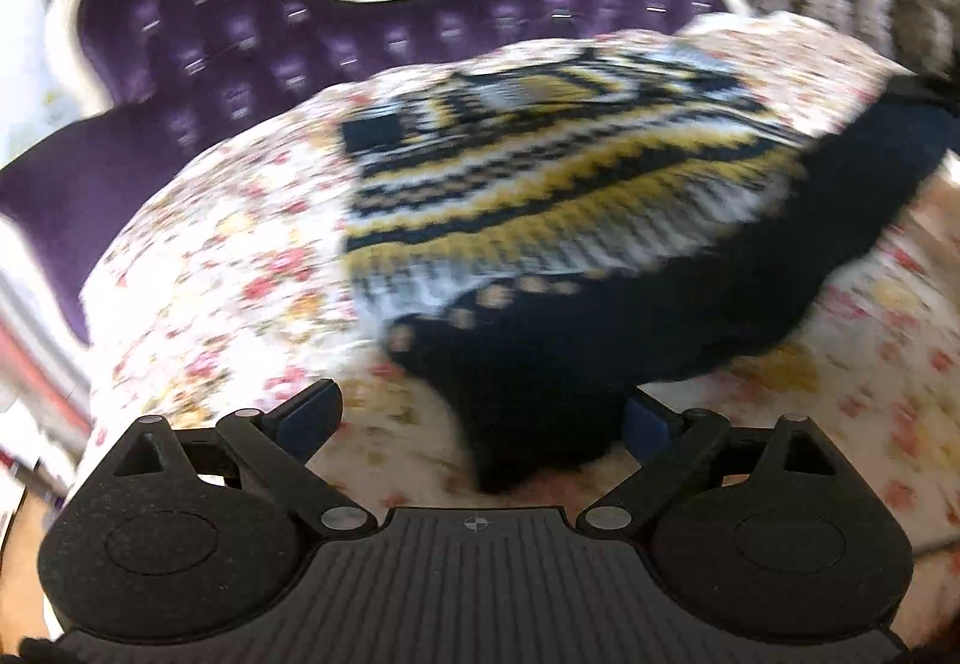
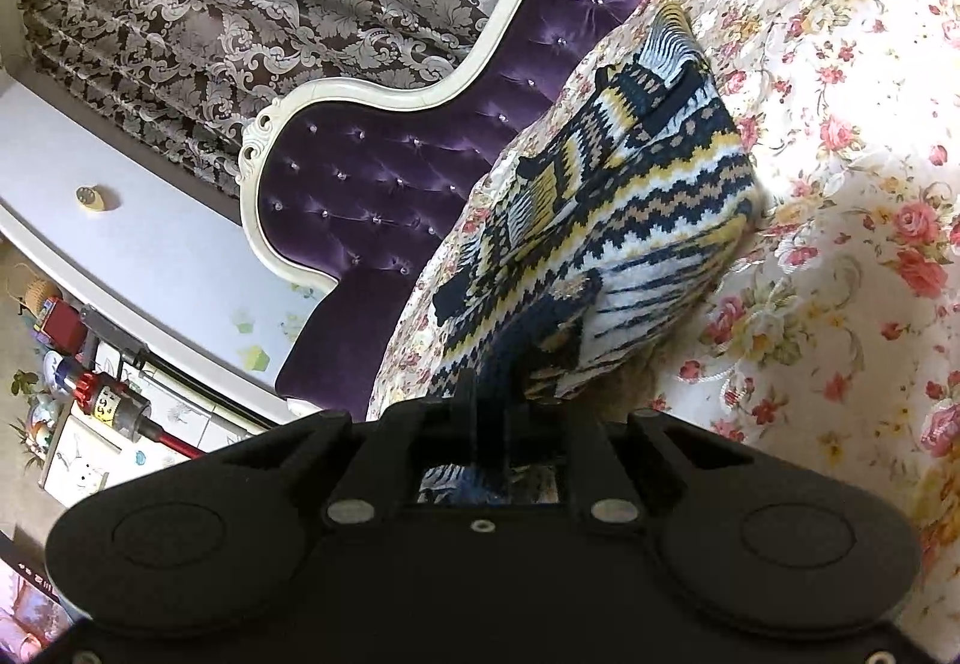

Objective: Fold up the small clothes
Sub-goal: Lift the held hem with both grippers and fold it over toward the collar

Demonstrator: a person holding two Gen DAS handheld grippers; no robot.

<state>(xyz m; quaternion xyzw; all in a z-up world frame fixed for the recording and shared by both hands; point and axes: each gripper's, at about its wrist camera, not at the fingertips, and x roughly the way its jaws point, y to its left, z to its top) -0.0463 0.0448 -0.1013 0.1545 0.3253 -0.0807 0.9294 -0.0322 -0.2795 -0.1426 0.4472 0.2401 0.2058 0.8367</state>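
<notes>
A small knitted sweater (image 1: pixel 540 196), navy with yellow, white and tan zigzag bands, lies on a floral bedspread (image 1: pixel 228 256). My left gripper (image 1: pixel 480 418) is open, its fingers wide apart on either side of the sweater's navy lower edge, which lies between them. The left wrist view is blurred. In the right wrist view my right gripper (image 2: pixel 489 412) is shut on a navy fold of the sweater (image 2: pixel 618 220) and holds that part lifted off the bedspread (image 2: pixel 840 184).
A purple tufted headboard (image 2: pixel 384 184) with a cream frame stands behind the bed, with patterned curtains (image 2: pixel 180 15) beyond. A white cabinet (image 2: pixel 120 238) and a red vacuum cleaner (image 2: pixel 114 400) are at the left of the bed.
</notes>
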